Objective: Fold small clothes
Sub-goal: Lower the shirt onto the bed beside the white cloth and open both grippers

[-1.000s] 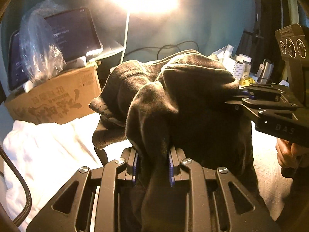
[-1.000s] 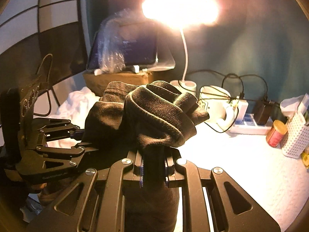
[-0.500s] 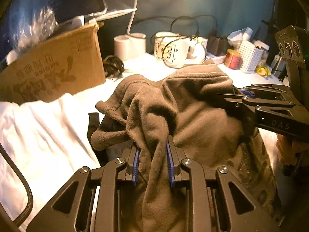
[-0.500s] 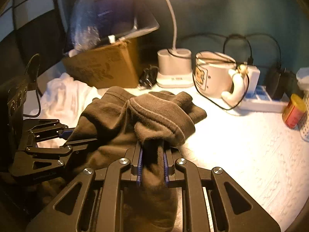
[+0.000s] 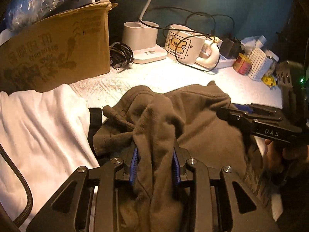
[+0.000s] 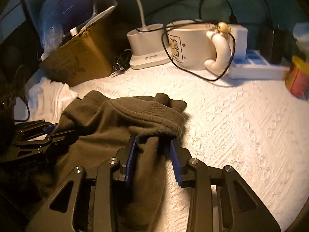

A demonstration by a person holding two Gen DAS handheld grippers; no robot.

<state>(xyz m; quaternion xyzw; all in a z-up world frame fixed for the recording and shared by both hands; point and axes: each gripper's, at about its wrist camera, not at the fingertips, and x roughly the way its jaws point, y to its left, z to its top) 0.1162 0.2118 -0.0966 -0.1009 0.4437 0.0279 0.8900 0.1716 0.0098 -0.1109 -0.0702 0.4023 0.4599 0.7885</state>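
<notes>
A dark brown small garment (image 5: 202, 135) lies bunched on the white textured table cover (image 6: 241, 125). My left gripper (image 5: 155, 150) has a thick fold of it between its blue pads; the jaws are opening and the fold sits loosely in the gap. My right gripper (image 6: 153, 143) is at the garment's (image 6: 115, 119) ribbed hem on the right side; its jaws are opening too, and a gap shows between the cloth and the right pad. Each gripper shows in the other's view, the right gripper (image 5: 231, 110) at the right and the left gripper (image 6: 48, 133) at the left.
A white cloth (image 5: 38, 131) lies left of the garment. Behind stand a cardboard box (image 5: 54, 52), a lamp base (image 5: 143, 38), a cartoon mug (image 5: 183, 44) with cables, a red tin (image 5: 241, 63) and a power strip (image 6: 256, 65). A person's hand (image 5: 274, 154) holds the right gripper.
Both grippers came down and tilted forward, and the garment went from hanging in the air to resting on the table. Both pairs of jaws have parted, the right more than the left.
</notes>
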